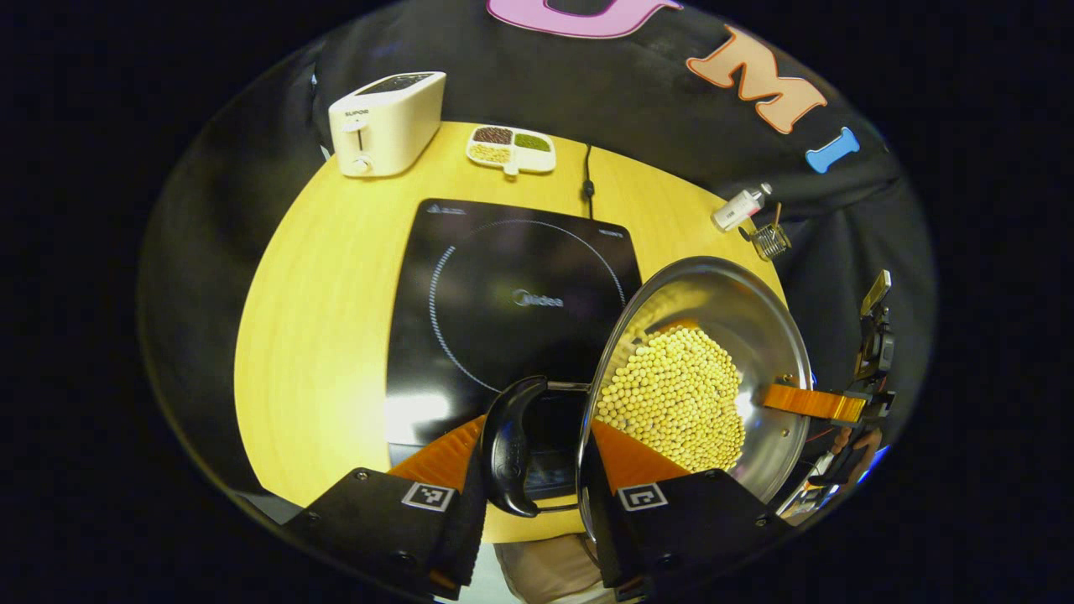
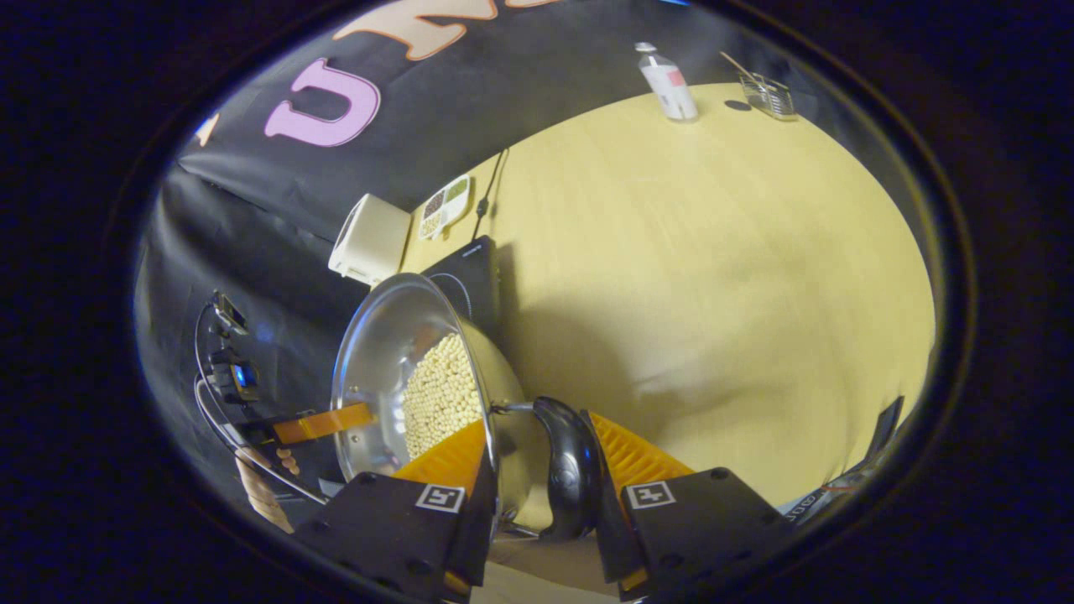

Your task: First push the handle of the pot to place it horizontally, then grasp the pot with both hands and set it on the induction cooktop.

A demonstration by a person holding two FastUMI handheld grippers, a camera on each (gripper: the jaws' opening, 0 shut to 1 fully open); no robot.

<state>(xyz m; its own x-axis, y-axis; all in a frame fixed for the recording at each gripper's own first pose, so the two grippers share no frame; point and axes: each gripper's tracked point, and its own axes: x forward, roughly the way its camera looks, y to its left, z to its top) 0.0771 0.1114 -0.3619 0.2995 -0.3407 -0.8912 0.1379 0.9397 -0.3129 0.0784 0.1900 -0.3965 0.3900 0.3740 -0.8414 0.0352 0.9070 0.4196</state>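
Low in the left gripper view, my left gripper (image 1: 534,457) is pinching one black side handle (image 1: 512,445) of the pot (image 1: 713,335), one finger outside the handle and the other against the pot wall. At the bottom of the right gripper view, my right gripper (image 2: 537,470) is pinching the opposite handle (image 2: 570,474) the same way. The pot, carrying a heap of soybeans (image 1: 675,398), appears lifted off the table (image 1: 327,335) and sits at the centre right of the left gripper view, overlapping the near right corner of the induction cooktop (image 1: 503,310), so I judge it not yet set down. To do this well, I keep both pinches firm and level with each other so the beans do not slide, carry the pot toward the ring marked at the centre of the cooktop, and lower both sides together. The toaster (image 1: 386,122) and the divided dish (image 1: 512,149) stand at the upper left, well apart from my path.
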